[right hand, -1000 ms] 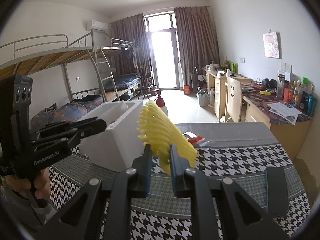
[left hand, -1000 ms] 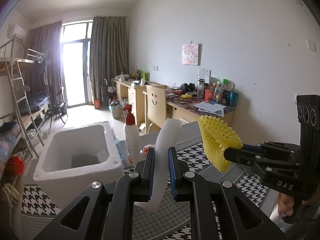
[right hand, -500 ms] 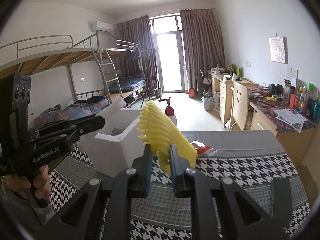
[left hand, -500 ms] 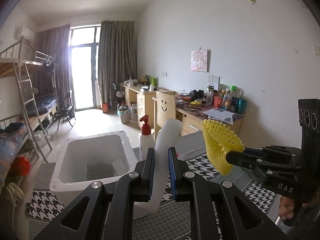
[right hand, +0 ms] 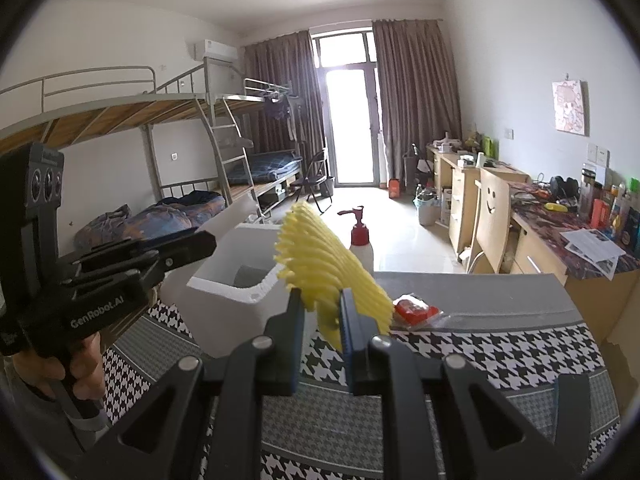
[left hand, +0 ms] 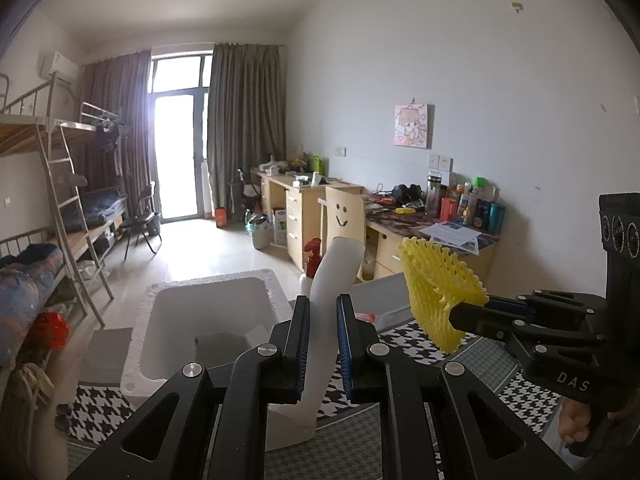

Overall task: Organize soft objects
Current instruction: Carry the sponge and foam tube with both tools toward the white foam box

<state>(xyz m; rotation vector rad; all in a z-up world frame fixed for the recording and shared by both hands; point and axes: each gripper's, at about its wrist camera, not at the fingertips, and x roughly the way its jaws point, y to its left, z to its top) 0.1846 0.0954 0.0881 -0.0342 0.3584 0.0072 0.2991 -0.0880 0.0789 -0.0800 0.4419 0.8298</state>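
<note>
My left gripper (left hand: 323, 314) is shut on a white foam sheet (left hand: 338, 262) that curves up between its pads. To its right, my right gripper (left hand: 454, 313) holds a yellow foam net (left hand: 436, 280). In the right wrist view that gripper (right hand: 322, 310) is shut on the yellow foam net (right hand: 320, 256), which fans up to the left. The left gripper (right hand: 208, 242) hangs at the left there, held by a hand (right hand: 68, 364). An open white styrofoam box (left hand: 208, 304) stands on the table just left of and beyond both grippers, also seen as the box (right hand: 224, 284).
A houndstooth cloth covers the table (right hand: 480, 352). A red packet (right hand: 414, 308) lies on it behind the net. A spray bottle with a red pump (right hand: 360, 236) stands behind the box. Bunk beds (right hand: 180, 208) line the left wall, desks and a chair (right hand: 492, 216) the right.
Both grippers have swung left toward the white box with their foam pieces still held. The box now sits closer to the middle of both views.
</note>
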